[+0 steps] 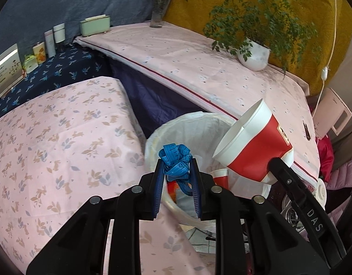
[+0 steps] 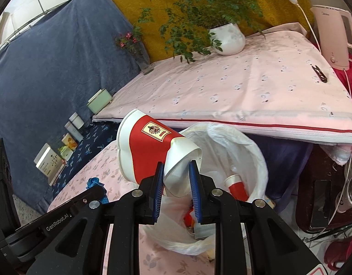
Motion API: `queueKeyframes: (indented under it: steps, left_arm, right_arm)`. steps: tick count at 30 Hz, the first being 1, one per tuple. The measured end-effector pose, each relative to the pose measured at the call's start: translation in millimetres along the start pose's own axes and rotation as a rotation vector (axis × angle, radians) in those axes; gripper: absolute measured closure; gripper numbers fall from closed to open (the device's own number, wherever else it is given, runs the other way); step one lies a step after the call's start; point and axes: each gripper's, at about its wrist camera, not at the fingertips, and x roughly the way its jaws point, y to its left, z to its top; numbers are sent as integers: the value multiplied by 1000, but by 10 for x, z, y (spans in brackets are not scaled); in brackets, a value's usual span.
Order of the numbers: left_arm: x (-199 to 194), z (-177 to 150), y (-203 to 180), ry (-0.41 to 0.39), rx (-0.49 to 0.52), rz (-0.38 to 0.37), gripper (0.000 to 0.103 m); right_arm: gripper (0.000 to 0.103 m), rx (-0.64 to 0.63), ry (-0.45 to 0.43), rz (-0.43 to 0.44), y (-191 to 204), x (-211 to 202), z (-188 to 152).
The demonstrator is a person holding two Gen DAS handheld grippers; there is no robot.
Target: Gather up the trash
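Observation:
My left gripper (image 1: 176, 163) is shut on a crumpled blue measuring tape (image 1: 176, 158), held just over the near rim of a bin lined with a white bag (image 1: 199, 123). My right gripper (image 2: 176, 167) is shut on the squashed rim of a red and white paper cup (image 2: 148, 146), which lies tilted above the same bin (image 2: 240, 142). From the left wrist view that cup (image 1: 251, 142) hangs at the right of the bin with the right gripper's finger behind it. Another red and white cup (image 2: 236, 185) lies inside the bag among other trash.
A pink-covered table (image 1: 187, 64) carries a potted plant in a white pot (image 1: 254, 55), a glass vase of flowers (image 1: 158, 11) and a small black clip (image 2: 319, 73). A pink floral surface (image 1: 49, 142) lies at the left. Boxes and tins (image 1: 38, 52) line the blue backdrop. A pink kettle (image 2: 334, 36) stands at the right.

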Motion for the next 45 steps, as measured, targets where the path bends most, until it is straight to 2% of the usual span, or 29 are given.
queueKeyframes:
  steps: [8, 15, 17, 19, 23, 29, 34, 45]
  left_arm:
    - [140, -16, -267, 34, 42, -28, 81]
    - [201, -31, -354, 34, 51, -31, 80]
    - [200, -28, -366, 28, 49, -27, 76]
    - [198, -22, -369, 24, 44, -28, 66]
    - [177, -18, -367, 10, 41, -24, 55]
    - [142, -29, -290, -1, 22, -9, 53]
    - [102, -66, -189, -9, 8, 12, 46]
    - [67, -141, 33, -13, -14, 64, 38]
  right_arm:
    - [81, 31, -17, -34, -261, -70, 66]
    - [81, 29, -19, -49, -351, -54, 103]
    - [81, 29, -17, -50, -362, -45, 96]
    - [81, 31, -15, -49, -361, -37, 92]
    - [81, 30, -13, -46, -358, -25, 86]
    - [81, 10, -4, -37, -299, -2, 76]
    - [80, -17, 5, -38, -214, 46, 74]
    - [73, -85, 37, -35, 32, 170, 37]
